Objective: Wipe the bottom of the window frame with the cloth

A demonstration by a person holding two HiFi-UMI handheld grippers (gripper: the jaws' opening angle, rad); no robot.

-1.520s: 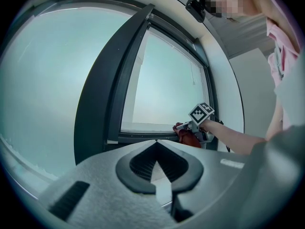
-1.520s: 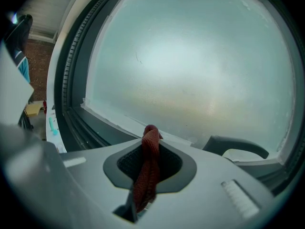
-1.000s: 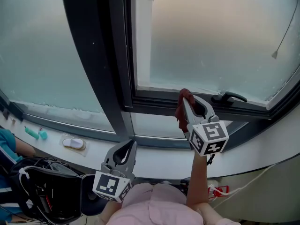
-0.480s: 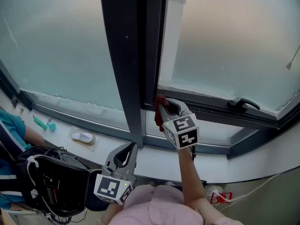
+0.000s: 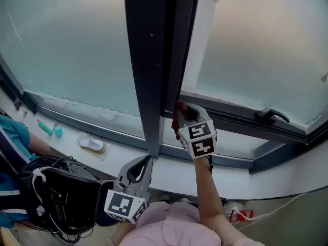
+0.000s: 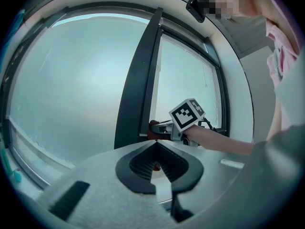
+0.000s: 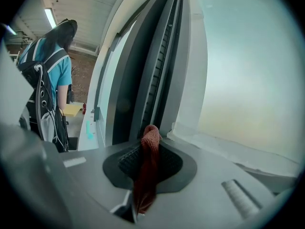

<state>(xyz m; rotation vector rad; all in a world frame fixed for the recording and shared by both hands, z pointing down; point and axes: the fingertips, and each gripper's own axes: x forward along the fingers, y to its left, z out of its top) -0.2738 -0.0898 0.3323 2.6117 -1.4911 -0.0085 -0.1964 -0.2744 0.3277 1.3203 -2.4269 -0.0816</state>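
A dark red cloth (image 5: 177, 118) is pinched in my right gripper (image 5: 182, 111), which is shut on it. It presses against the bottom rail of the dark window frame (image 5: 233, 118), at its left end beside the thick vertical post (image 5: 151, 60). In the right gripper view the cloth (image 7: 147, 168) hangs between the jaws, with the frame corner (image 7: 167, 130) just ahead. My left gripper (image 5: 139, 169) hangs low near my body, shut and holding nothing; the left gripper view shows its jaws meeting at the tips (image 6: 156, 165) and the right gripper (image 6: 164, 128) at the frame.
A black window handle (image 5: 271, 116) sits on the bottom rail to the right. On the white sill (image 5: 174, 170) lie a small white object (image 5: 93, 144) and teal items (image 5: 50, 129). A black bag (image 5: 56, 196) and a person in blue (image 5: 13, 137) are at the left.
My right gripper slid the cloth leftward along the bottom rail, from near the handle to the corner by the post. The left gripper stayed low and shut.
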